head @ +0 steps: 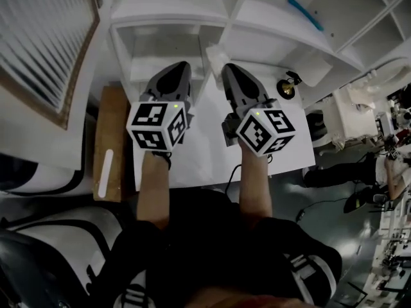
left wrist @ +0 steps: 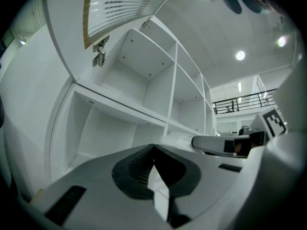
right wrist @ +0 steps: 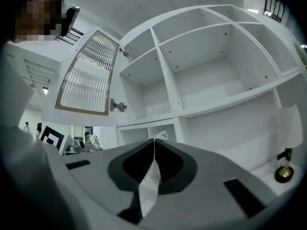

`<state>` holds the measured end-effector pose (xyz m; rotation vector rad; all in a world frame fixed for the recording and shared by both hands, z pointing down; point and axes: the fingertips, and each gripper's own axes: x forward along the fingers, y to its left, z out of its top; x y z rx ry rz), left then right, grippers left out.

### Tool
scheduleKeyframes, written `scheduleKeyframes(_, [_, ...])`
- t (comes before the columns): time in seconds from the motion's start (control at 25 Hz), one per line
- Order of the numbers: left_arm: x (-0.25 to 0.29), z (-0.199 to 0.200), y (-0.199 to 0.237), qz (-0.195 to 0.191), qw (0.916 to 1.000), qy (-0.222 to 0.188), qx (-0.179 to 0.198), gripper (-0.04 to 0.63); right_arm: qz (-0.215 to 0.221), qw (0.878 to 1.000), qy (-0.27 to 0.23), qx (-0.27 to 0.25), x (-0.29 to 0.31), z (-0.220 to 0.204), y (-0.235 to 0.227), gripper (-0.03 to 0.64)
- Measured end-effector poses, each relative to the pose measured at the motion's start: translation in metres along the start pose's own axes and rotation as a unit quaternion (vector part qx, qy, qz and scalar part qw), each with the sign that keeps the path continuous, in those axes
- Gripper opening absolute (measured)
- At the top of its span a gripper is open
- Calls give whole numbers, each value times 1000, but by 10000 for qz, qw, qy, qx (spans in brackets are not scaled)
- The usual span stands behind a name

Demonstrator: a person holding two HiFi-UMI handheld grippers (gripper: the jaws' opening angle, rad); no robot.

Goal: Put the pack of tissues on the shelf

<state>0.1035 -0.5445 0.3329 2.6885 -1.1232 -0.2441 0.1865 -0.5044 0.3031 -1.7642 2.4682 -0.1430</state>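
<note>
In the head view both grippers point at the white shelf unit [head: 173, 18] over a white table [head: 205, 153]. My right gripper [head: 226, 69] is shut on the pack of tissues [head: 215, 56], a white crinkled pack that sticks out past its tips. The right gripper view shows the pack's thin white wrapper [right wrist: 153, 171] pinched between the jaws of the right gripper [right wrist: 154, 143], in front of open compartments. My left gripper [head: 182, 66] is alongside to the left. Its tips [left wrist: 153, 147] meet and I see nothing gripped. From there the pack [left wrist: 178, 139] shows beside the right gripper [left wrist: 216, 143].
A ribbed-glass cabinet door [head: 45, 43] stands open at the upper left. A small brass and black ornament [head: 286, 85] sits on the table's right side. A blue item [head: 305, 13] lies on an upper shelf. A wooden board [head: 110, 140] borders the table's left.
</note>
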Motion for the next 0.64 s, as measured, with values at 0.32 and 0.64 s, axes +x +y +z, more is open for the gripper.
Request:
scheduleKeyframes(0.32, [-11, 7, 18, 155, 9998, -81, -122, 11, 366, 9993, 7, -43, 16, -4, 20, 26])
scheduleKeyframes(0.64, [-8, 10, 26, 185, 9998, -83, -92, 11, 462, 9988, 65, -149, 23, -4, 25, 26])
